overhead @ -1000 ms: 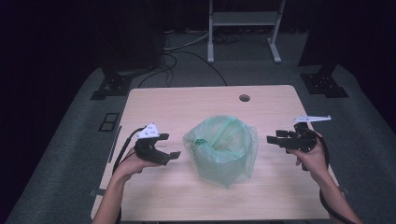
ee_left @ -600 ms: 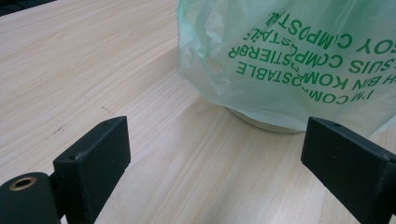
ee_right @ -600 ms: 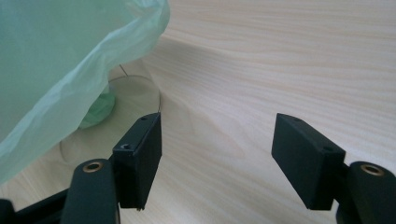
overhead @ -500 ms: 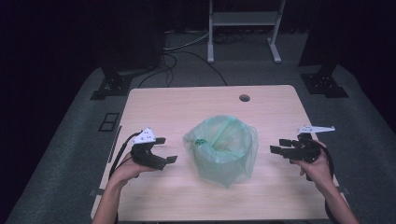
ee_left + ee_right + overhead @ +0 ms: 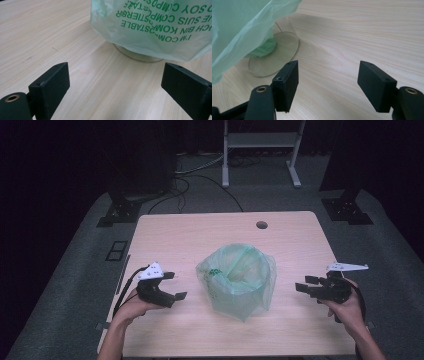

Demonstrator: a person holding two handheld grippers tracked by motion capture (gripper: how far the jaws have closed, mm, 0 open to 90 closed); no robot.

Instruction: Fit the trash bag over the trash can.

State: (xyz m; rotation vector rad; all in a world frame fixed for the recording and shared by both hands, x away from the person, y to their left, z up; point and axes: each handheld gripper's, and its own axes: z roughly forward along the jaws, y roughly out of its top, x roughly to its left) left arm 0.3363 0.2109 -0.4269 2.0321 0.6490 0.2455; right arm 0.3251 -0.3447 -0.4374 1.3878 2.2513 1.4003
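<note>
Wooden table (image 5: 165, 235), light grain, with a small round hole (image 5: 261, 225) near its far edge. In the middle stands a clear round container (image 5: 274, 53) lined with a pale green bag (image 5: 239, 277); the bag's rim folds out and hangs down the sides, not quite to the tabletop. Green print on the bag reads upside down in the left gripper view. Some bag bunched inside, low down, seen through the clear wall in the right gripper view.

Left gripper (image 5: 169, 285) is left of the bag, near side of the table, held in the person's left hand (image 5: 131, 306). Jaws spread wide, nothing between them, pointing right toward the bag, apart from it. The left gripper view shows bare table between the jaws, with the bag and the container base just beyond.

Right gripper (image 5: 309, 287) is right of the bag, held in the right hand (image 5: 350, 307), close to the table's right edge. Jaws spread wide, empty, pointing left toward the bag, clear gap in between. The right gripper view shows the container base off to the left of the jaws, not touching.

Both grippers sit about level with each other, with the bag between them. Dark floor, cables and a stand leg beyond the far edge.
</note>
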